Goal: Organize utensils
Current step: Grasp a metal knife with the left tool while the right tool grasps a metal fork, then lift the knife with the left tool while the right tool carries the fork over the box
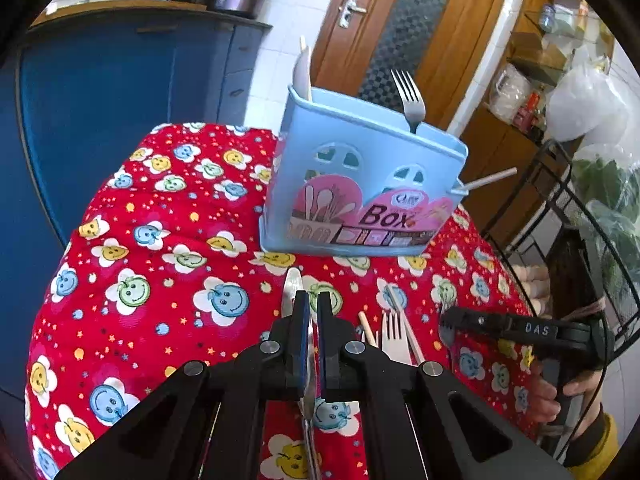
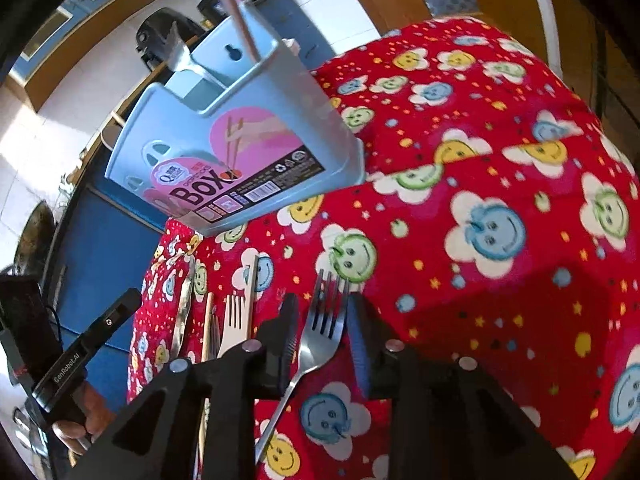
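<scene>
A light blue utensil box (image 1: 360, 184) stands on the red smiley tablecloth (image 1: 160, 280); a metal fork (image 1: 410, 100), a white plastic utensil (image 1: 302, 72) and a straw (image 1: 490, 179) stick out of it. My left gripper (image 1: 313, 304) is shut on a metal knife (image 1: 290, 290) lying lengthwise between its fingers. In the right wrist view my right gripper (image 2: 322, 312) is open around a metal fork (image 2: 320, 336) lying on the cloth. The box (image 2: 240, 148) is up left of it.
Loose utensils lie between the grippers: a white plastic fork (image 1: 394, 336), a wooden chopstick (image 1: 368, 328) and a white plastic knife (image 1: 408, 326). A blue cabinet (image 1: 120, 112) stands left of the table, a black wire rack (image 1: 580, 240) to the right, a wooden door (image 1: 408, 28) behind.
</scene>
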`<state>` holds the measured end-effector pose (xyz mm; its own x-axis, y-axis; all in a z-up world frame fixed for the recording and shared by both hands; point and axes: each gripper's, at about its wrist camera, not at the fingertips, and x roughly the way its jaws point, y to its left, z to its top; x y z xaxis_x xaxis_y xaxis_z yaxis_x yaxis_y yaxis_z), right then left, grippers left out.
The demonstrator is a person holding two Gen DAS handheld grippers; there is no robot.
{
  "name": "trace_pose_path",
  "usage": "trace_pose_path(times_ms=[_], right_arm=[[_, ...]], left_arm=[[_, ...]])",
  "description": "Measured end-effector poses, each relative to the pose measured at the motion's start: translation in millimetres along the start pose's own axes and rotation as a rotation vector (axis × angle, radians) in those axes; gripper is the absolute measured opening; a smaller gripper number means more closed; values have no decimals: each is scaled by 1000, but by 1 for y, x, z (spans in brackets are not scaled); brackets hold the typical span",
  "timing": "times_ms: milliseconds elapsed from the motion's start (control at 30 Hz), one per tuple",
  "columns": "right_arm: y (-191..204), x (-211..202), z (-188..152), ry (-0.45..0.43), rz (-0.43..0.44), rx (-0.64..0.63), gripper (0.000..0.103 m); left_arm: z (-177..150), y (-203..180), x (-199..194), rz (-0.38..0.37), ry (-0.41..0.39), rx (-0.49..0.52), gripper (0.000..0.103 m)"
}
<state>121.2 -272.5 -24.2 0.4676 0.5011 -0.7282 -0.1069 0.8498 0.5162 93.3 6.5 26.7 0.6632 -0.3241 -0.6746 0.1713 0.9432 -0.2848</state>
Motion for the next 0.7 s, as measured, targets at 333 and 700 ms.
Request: trace_pose_path(times_ms=[333,700], right_arm=[[-1,3,1,-24,40,-32,37],[-6,4,0,-59,15,-54,12]], left_arm=[[-6,16,24,-1,123,-31,5],[-2,25,54,-43,209,-64,24]])
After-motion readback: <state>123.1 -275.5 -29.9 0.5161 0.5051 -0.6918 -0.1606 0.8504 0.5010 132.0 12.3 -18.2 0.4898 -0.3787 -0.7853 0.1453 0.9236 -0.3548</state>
